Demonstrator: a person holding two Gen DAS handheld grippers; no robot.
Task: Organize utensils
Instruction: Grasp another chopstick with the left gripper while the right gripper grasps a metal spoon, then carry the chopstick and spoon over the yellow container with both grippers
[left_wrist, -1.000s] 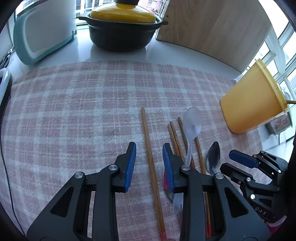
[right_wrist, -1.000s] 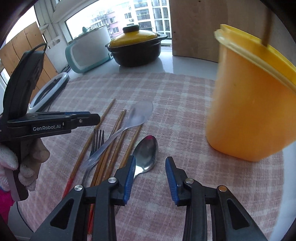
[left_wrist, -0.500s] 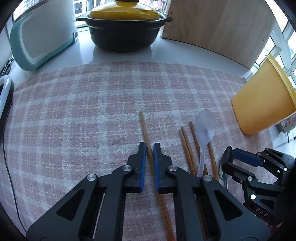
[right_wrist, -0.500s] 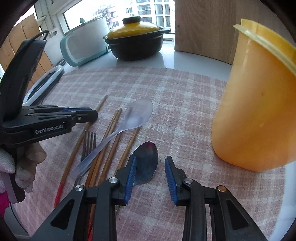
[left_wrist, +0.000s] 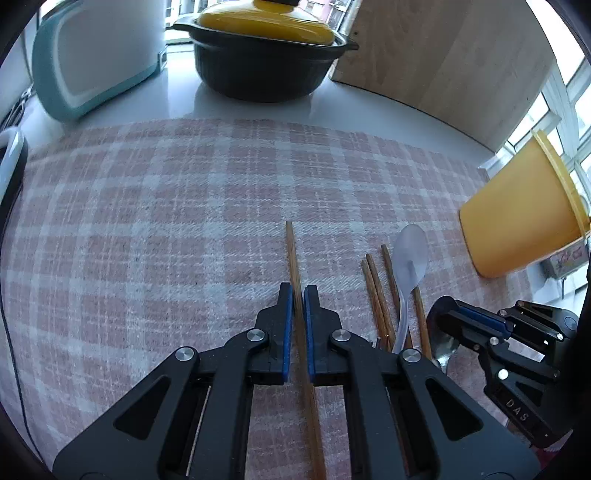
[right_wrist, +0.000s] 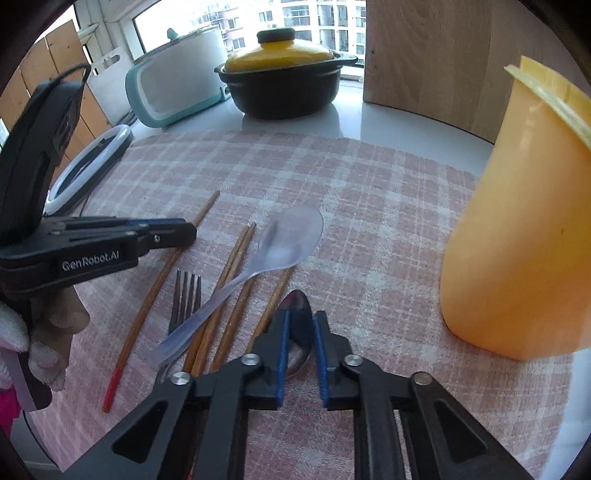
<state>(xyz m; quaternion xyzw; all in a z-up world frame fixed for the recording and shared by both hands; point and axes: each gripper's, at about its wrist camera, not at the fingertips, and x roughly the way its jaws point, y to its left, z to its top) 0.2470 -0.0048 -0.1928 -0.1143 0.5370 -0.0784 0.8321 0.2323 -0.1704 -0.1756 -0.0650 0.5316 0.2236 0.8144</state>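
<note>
My left gripper (left_wrist: 298, 291) is shut on a single wooden chopstick (left_wrist: 291, 254) that lies on the plaid cloth; the same chopstick, with a red end, shows in the right wrist view (right_wrist: 159, 284). My right gripper (right_wrist: 298, 317) is closed on the bowl of a metal spoon (right_wrist: 297, 310). Beside it lie three more chopsticks (right_wrist: 236, 266), a clear plastic spoon (right_wrist: 288, 240) and a metal fork (right_wrist: 186, 295). An orange cup (right_wrist: 517, 240) stands at the right; it also shows in the left wrist view (left_wrist: 517, 218).
A black pot with a yellow lid (left_wrist: 266, 48), a white and teal appliance (left_wrist: 88, 55) and a wooden board (left_wrist: 443, 62) stand behind the plaid cloth (left_wrist: 147, 221). A white ring light (right_wrist: 88, 170) lies at the left edge.
Both grippers have closed: the left one on the lone chopstick, the right one on the metal spoon's bowl. Both moved slightly forward.
</note>
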